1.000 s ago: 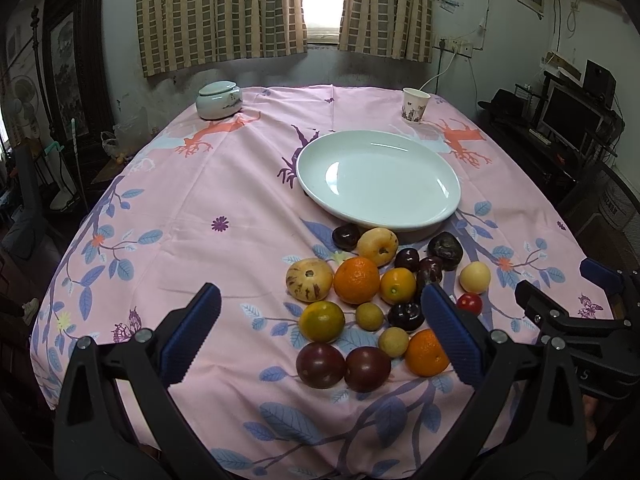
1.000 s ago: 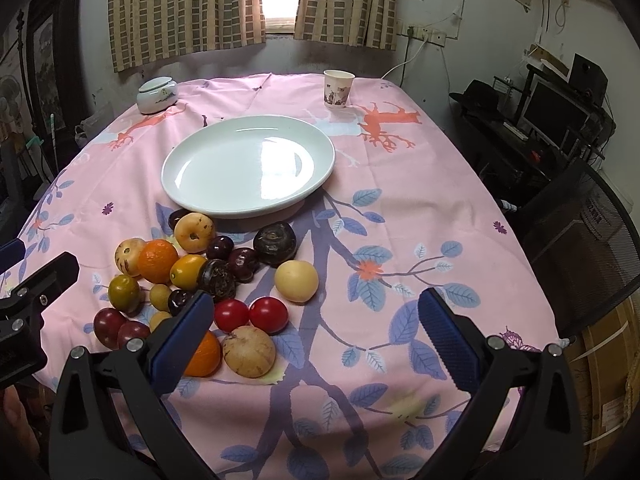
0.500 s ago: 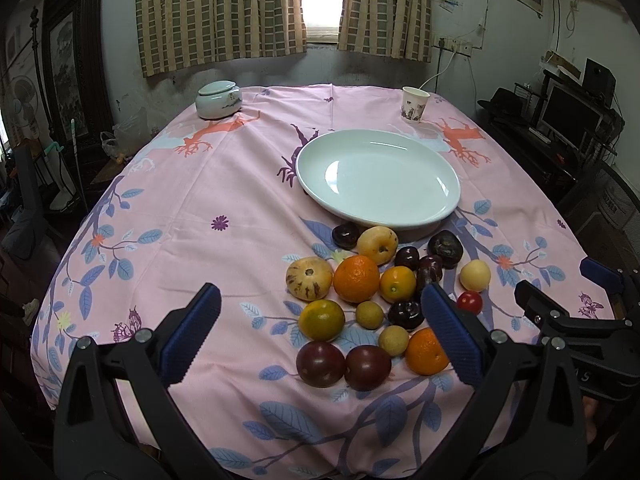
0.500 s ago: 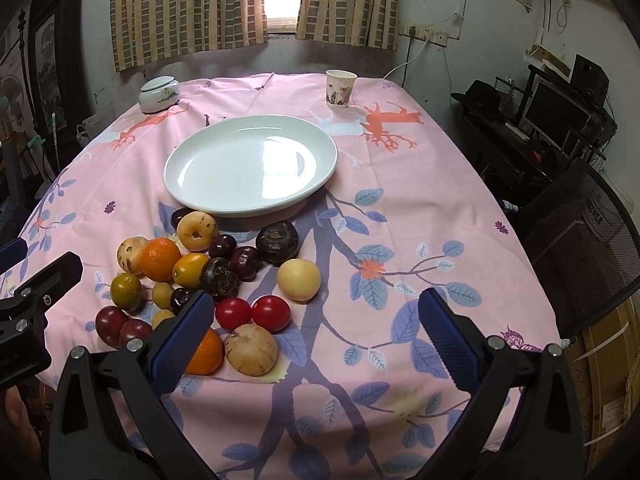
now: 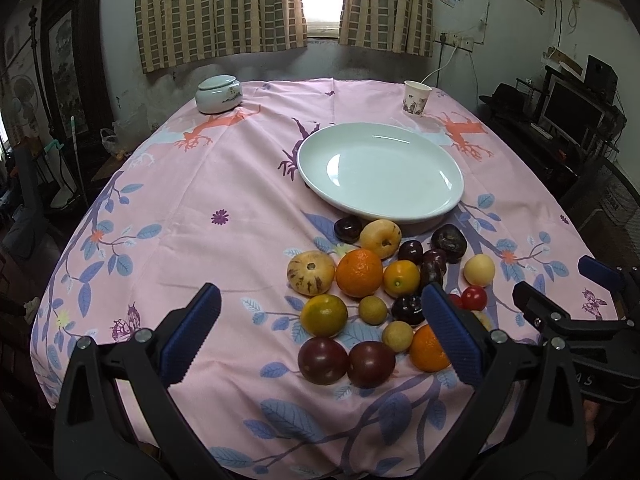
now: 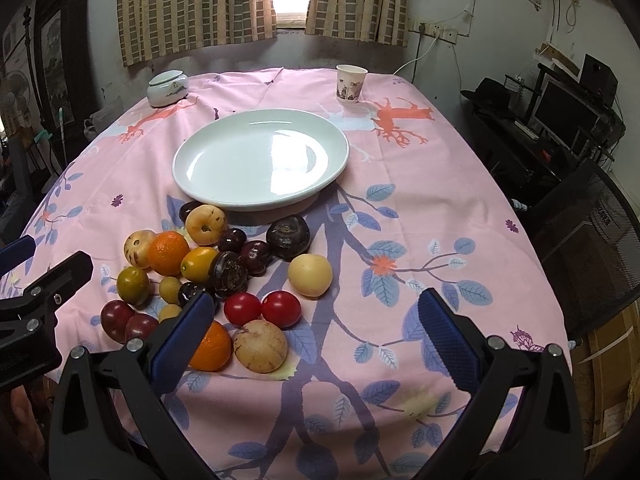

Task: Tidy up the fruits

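Note:
A heap of several fruits lies on the pink cloth in front of an empty white plate (image 5: 380, 172), which also shows in the right wrist view (image 6: 260, 160). The heap holds oranges (image 5: 359, 272), dark plums (image 5: 322, 360), two red tomatoes (image 6: 281, 308), a pale round fruit (image 6: 310, 275) and a brown one (image 6: 261, 345). My left gripper (image 5: 320, 336) is open and empty above the table's near edge, left of the heap. My right gripper (image 6: 316, 336) is open and empty above the near edge, right of the heap.
A lidded white jar (image 5: 218, 94) stands at the far left of the table and a paper cup (image 5: 416, 97) at the far right. A desk with a monitor (image 6: 560, 112) and a mesh chair (image 6: 588, 240) stand to the right of the table.
The right gripper has drifted slightly toward the fruits. The left gripper has hardly moved. Both stay open and empty.

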Action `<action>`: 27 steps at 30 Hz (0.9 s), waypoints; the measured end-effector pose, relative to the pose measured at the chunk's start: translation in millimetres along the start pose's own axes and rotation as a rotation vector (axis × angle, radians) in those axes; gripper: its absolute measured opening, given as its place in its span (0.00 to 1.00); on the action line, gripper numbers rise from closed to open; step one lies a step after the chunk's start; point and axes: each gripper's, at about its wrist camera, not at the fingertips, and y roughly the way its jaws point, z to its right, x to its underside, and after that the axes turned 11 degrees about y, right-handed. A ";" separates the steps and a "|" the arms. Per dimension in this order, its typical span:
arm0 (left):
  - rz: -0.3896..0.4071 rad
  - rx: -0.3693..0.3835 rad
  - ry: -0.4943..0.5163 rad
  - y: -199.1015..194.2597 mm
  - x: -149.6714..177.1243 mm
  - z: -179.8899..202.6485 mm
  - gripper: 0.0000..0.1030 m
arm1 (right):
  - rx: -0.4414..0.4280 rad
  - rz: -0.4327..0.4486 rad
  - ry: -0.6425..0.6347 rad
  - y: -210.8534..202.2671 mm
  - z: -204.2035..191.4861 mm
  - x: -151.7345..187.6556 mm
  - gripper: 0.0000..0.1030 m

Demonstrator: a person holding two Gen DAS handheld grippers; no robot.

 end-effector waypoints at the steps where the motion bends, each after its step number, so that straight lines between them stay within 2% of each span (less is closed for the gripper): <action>1: -0.002 -0.001 0.001 0.6 0.1 0.1 0.98 | -0.013 -0.010 -0.002 1.3 -0.8 0.7 0.99; 6: -0.027 -0.023 -0.003 7.0 4.3 -3.3 0.98 | -0.048 -0.036 0.005 9.9 5.7 4.6 0.99; 13: -0.071 -0.082 -0.033 18.5 27.7 -23.2 0.98 | -0.001 -0.058 -0.059 10.3 15.2 28.6 0.99; 16: -0.118 -0.063 -0.065 26.3 45.8 -36.8 0.98 | -0.026 -0.063 -0.079 8.2 20.7 42.7 0.99; 19: -0.144 -0.041 -0.091 28.3 58.2 -45.8 0.98 | -0.110 -0.079 -0.067 9.6 22.8 50.4 0.98; 21: -0.142 -0.034 -0.097 25.6 64.1 -47.8 0.98 | -0.149 -0.083 -0.073 12.0 17.4 51.6 0.81; 24: -0.142 -0.030 -0.088 22.8 68.1 -46.7 0.98 | -0.158 -0.111 -0.113 25.3 2.8 53.2 0.69; 27: -0.149 -0.020 -0.088 24.4 69.7 -46.2 0.98 | -0.154 -0.153 -0.129 49.1 -6.3 51.9 0.51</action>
